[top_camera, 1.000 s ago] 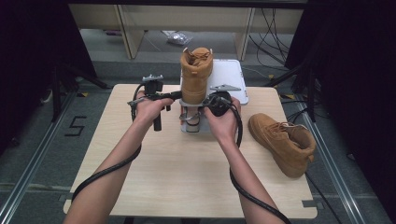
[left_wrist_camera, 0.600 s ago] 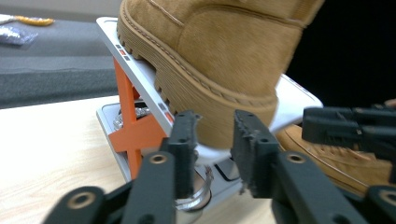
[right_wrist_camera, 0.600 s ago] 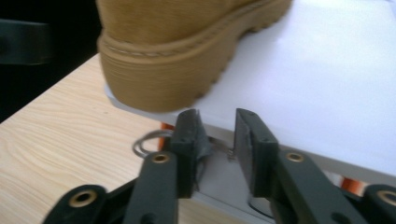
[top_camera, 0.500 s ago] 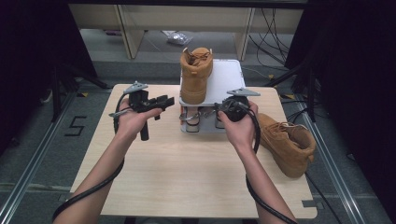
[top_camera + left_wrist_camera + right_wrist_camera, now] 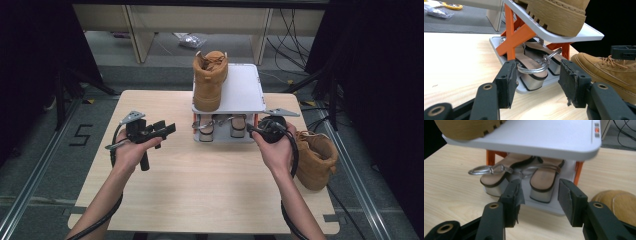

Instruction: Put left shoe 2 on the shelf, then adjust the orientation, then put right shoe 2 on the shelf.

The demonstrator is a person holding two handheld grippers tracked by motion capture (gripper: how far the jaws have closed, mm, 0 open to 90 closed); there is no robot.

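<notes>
Rack (image 5: 240, 95) at the far middle of the table (image 5: 200, 200), taken as landmark; its white top shelf overhangs the lower tray, and its far end reaches past the table's far edge. Orange cross-braced legs (image 5: 515, 37) carry the shelf.

Boots, two. One tan boot (image 5: 210, 80) stands upright on the left half of the shelf; the right half of the shelf is bare. The second tan boot (image 5: 315, 157) lies on the table to the right of the rack, near the table's right edge.

Sandals, two. The pair of sandals (image 5: 220, 127) sits side by side on the lower tray under the shelf, heels toward the person, silver straps looped above them; one strap ring (image 5: 480, 171) hangs out past the tray's edge.

Grippers, two. The left gripper (image 5: 159, 131) is held above the table to the left of the rack, well apart from it, its jaws spread wide with nothing between them; in its own view the sandals show through the gap. The right gripper (image 5: 256, 131) hovers just beside the rack's near right corner, between rack and second boot, its jaws likewise spread and empty.

Open room: the broad near half of the table in front of the rack is bare wood, as is the strip left of the rack out to the table's left edge.
</notes>
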